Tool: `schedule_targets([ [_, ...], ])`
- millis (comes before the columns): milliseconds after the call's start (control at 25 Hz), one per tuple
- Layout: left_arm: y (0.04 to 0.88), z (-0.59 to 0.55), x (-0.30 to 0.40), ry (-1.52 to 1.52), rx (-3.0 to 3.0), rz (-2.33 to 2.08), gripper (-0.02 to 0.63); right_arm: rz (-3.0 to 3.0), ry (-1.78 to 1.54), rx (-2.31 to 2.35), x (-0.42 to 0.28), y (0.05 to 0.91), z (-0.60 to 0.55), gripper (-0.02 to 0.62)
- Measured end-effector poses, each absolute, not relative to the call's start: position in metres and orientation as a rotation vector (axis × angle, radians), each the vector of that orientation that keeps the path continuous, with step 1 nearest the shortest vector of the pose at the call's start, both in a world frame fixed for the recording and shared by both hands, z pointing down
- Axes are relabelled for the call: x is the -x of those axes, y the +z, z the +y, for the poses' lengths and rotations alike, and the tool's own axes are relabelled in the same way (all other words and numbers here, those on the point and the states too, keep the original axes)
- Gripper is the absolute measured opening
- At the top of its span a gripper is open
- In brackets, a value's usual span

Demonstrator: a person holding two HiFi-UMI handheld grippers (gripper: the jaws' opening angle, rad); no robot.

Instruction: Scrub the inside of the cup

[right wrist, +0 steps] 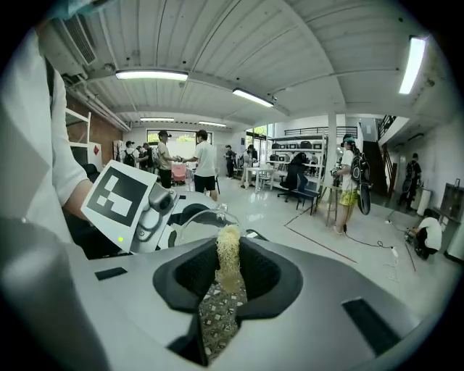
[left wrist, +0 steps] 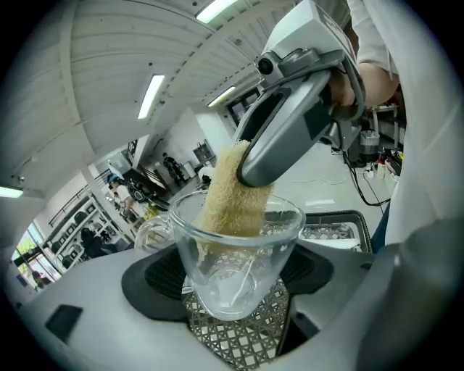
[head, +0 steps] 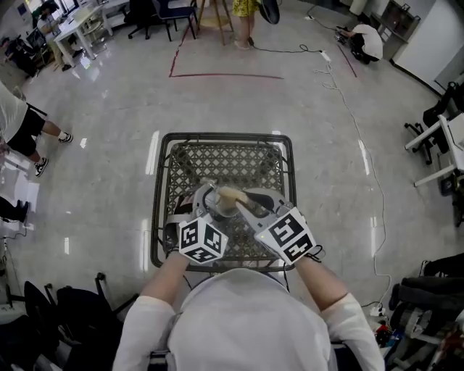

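A clear glass cup (left wrist: 235, 250) with a handle on its left sits between the jaws of my left gripper (left wrist: 235, 290), which is shut on it. A tan fibrous loofah scrubber (left wrist: 230, 197) reaches down into the cup's mouth. My right gripper (right wrist: 226, 279) is shut on that scrubber (right wrist: 229, 262), and its grey body shows above the cup in the left gripper view. In the head view the cup (head: 212, 201) and the scrubber (head: 230, 197) are held above the mesh table (head: 228, 163), with the left gripper (head: 206, 210) and the right gripper (head: 243, 206) meeting there.
The black metal mesh table stands on a glossy grey floor. Desks and chairs (head: 156, 14) stand far off, cables (head: 341, 80) run across the floor at right, and bags (head: 51, 319) lie at lower left. People stand at the left edge and in the background.
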State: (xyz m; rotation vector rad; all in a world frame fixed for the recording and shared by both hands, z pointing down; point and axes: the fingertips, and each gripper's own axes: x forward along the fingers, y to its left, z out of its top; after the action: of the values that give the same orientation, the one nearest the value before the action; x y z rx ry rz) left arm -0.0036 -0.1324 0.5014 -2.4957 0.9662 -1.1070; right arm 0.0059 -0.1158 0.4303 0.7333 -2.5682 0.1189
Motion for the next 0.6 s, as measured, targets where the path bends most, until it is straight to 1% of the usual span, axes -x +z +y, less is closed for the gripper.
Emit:
schedule_targets([
  [280,0.505,-0.130,0.013,-1.128,2.481,0.951,0.367,-2.603,0.216,-0.623,0.013,0.434,-0.093,0.092],
  [440,0.507,-0.124,0.011,-1.135,2.475,0.936,0.367,-2.625,0.209,-0.617,0.021,0.428,-0.092,0.092],
  [600,0.509,-0.117,0.007,-1.136,2.470,0.916,0.367,-2.577,0.177,-0.662,0.013,0.427,-0.105,0.092],
])
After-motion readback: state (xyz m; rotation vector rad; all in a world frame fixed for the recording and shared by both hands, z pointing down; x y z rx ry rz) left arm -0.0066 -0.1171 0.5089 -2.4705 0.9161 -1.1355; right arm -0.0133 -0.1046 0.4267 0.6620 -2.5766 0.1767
